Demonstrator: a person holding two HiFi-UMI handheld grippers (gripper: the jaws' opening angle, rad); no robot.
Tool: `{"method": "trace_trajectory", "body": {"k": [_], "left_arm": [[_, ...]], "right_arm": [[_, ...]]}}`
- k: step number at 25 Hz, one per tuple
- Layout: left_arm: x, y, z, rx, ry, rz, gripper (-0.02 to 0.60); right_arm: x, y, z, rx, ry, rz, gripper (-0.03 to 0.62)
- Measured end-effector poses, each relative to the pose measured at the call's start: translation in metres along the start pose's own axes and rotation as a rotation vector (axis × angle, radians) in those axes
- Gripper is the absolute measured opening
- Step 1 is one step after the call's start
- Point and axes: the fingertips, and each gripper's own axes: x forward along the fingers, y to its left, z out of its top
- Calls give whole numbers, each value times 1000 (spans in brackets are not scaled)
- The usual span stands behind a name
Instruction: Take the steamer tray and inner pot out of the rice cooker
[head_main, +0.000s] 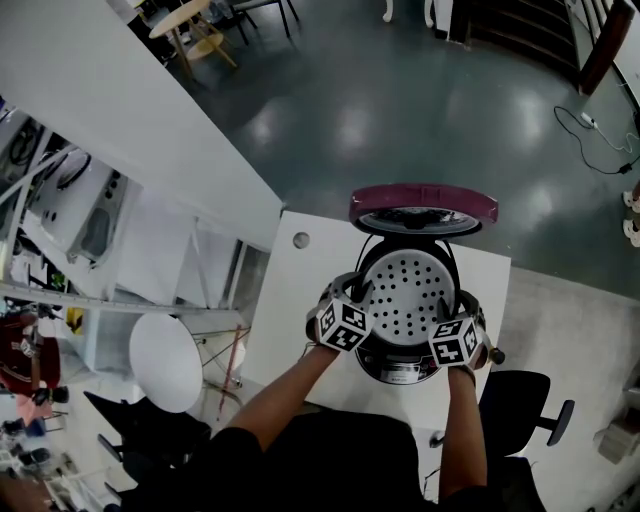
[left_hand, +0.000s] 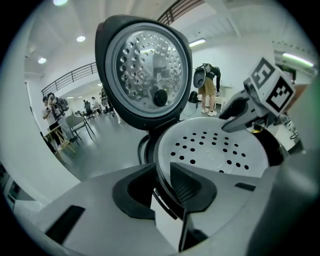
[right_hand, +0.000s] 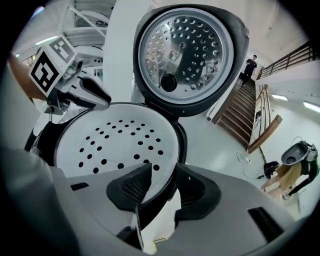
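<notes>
One cooker (head_main: 398, 366), white table (head_main: 300, 290), perhaps concrete floor (head_main: 400, 110)

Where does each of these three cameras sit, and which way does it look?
Head view: on the person's head, looking steeply down at the open rice cooker; both forearms, the left gripper and right gripper show.
Left gripper view: on the left gripper, looking along its jaws, which straddle the steamer tray rim; the right gripper shows opposite.
Right gripper view: on the right gripper, facing back across the tray; the left gripper shows opposite.
Shared: both gripper views show the raised lid and tray.
</notes>
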Motion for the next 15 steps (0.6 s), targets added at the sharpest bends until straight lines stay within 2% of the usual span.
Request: {"method": "trace_trajectory", "body": {"k": [7,15], "left_arm": [[-2,-2,1,-21,-17,-10,86],[-1,-9,6,-42,-36,-31,110]], "right_arm": [[-6,-4,4,-20,-12,-33,122],[-13,-10,11,27,-70,-41,89]]}}
